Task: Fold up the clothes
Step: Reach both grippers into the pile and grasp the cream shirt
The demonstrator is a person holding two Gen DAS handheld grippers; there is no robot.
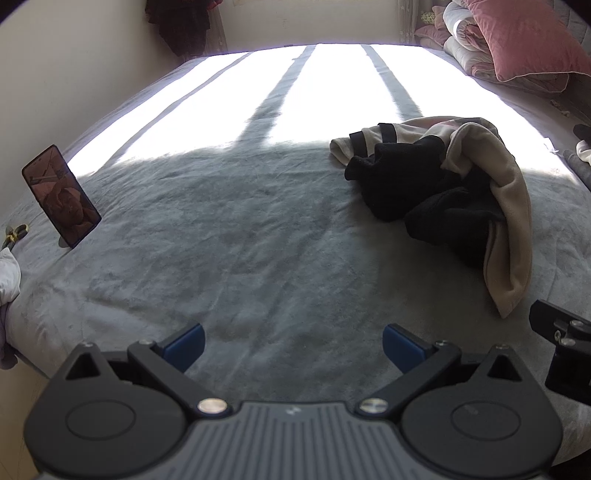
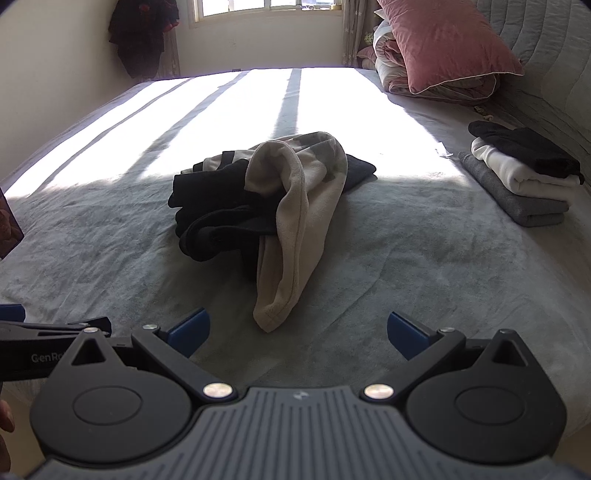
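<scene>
1. Sunlight fell in broad bands across the far half of a grey bed [image 2: 424, 258]; the near half lay in shade; a window [image 2: 266, 7] sat in the wall beyond it.
2. Near the middle of the bed lay a loose heap of clothes [image 2: 266, 206]; a beige fleece garment [image 2: 295, 206] was draped over a crumpled black garment [image 2: 218, 221]; one beige end trailed toward the cameras.
3. From the left wrist view the same heap [image 1: 443, 192] sat to the right of centre, well apart from the left claw [image 1: 293, 347].
4. The left claw hovered over bare bedding; its blue pads [image 1: 184, 347] stood wide apart with nothing between them.
5. The right claw [image 2: 297, 332] was likewise spread wide and empty; the trailing beige end lay just ahead of it, not touching either pad.
6. The two claws were side by side; part of the left one showed at the left edge of the right wrist view.
7. On the right side of the bed stood a small stack of folded clothes [image 2: 517, 177]; grey at the bottom, white in the middle, black on top.
8. A pink pillow [image 2: 443, 40] leaned on rolled bedding at the headboard end.
9. A phone [image 1: 61, 195] stood propped upright near the left edge of the bed; dark clothing [image 2: 140, 33] hung on the far wall.
</scene>
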